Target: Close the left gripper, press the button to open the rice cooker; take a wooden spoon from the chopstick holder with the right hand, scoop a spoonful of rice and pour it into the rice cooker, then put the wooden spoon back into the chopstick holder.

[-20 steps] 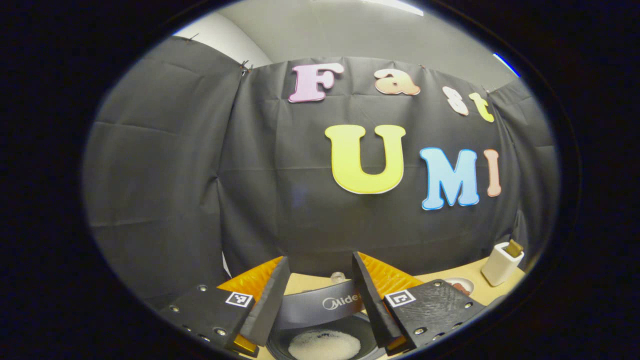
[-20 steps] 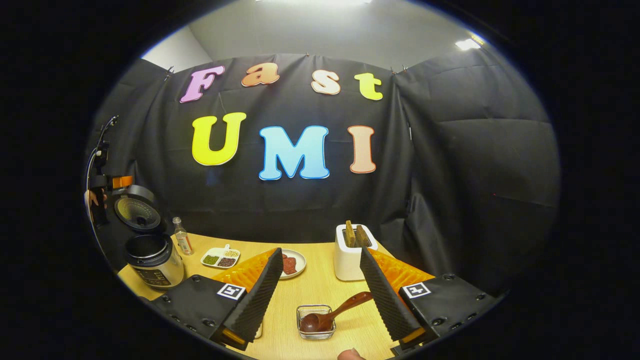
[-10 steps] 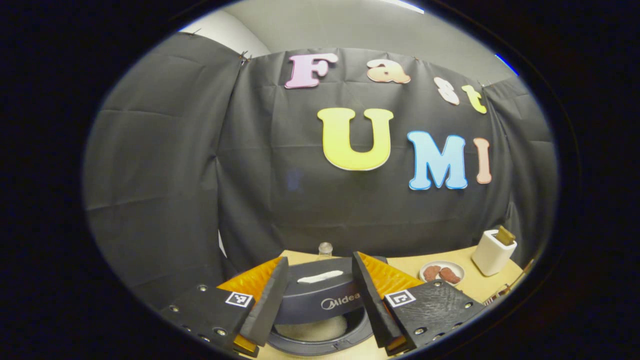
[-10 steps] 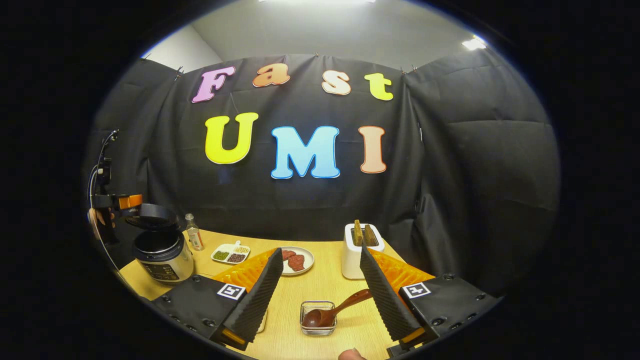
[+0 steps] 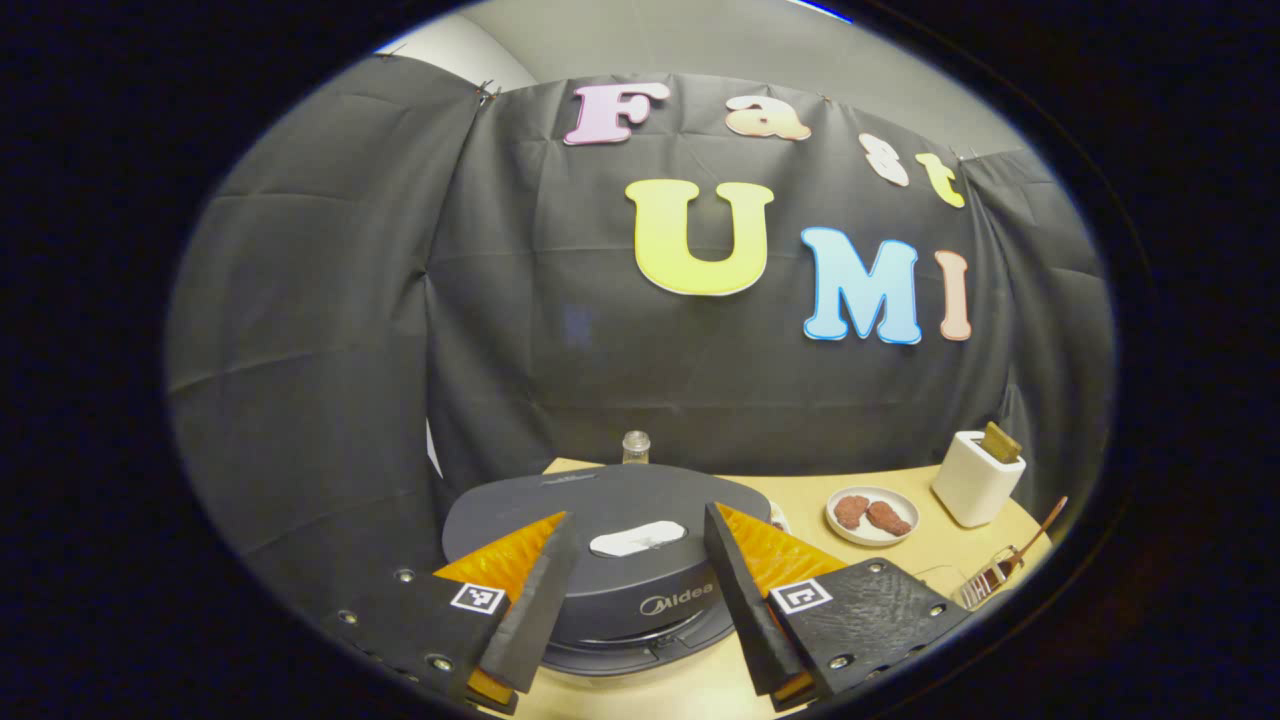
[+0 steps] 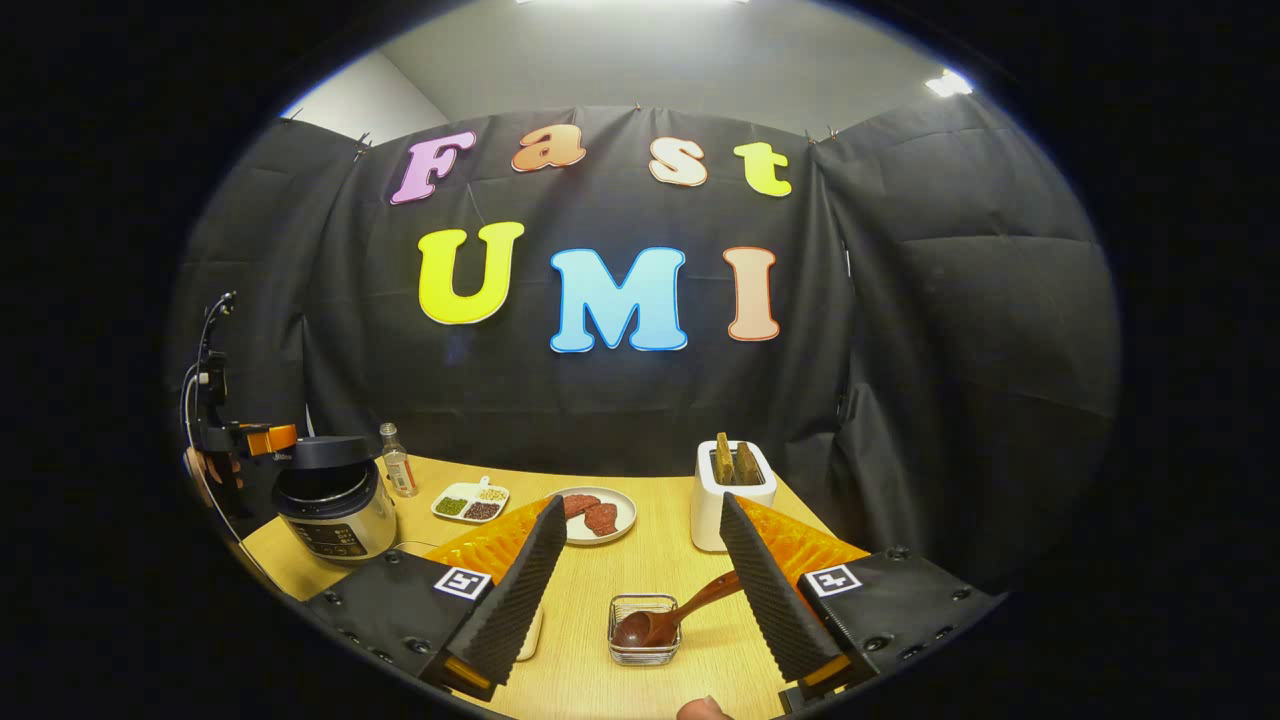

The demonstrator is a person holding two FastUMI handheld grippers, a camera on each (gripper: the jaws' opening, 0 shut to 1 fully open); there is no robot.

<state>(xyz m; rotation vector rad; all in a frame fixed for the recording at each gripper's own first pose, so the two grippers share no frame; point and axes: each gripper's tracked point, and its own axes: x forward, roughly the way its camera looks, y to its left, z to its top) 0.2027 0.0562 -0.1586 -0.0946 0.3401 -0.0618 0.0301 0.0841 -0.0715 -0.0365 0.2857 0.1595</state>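
In the left gripper view the rice cooker [image 5: 610, 505] lies just below me with its dark grey lid down. My left gripper [image 5: 630, 610] is open, and its fingers stand apart over the lid's front. In the right gripper view the same cooker [image 6: 335, 500] stands at the far left of the table, with the left gripper [image 6: 240, 440] and a hand at its lid. The wooden spoon [image 6: 665, 620] rests bowl-down in the small clear chopstick holder [image 6: 645, 645]. My right gripper [image 6: 640, 600] hangs open just above and in front of the holder, holding nothing.
On the wooden table [image 6: 620, 580] stand a white toaster [image 6: 733, 495] with bread, a plate of red pieces [image 6: 598, 515], a divided dish of beans [image 6: 470, 503] and a small bottle [image 6: 398, 472]. A fingertip [image 6: 700, 708] shows at the bottom edge.
The cooker's lid has swung from upright and open to down, hiding the rice inside. My left gripper came down with it. The right gripper barely moved.
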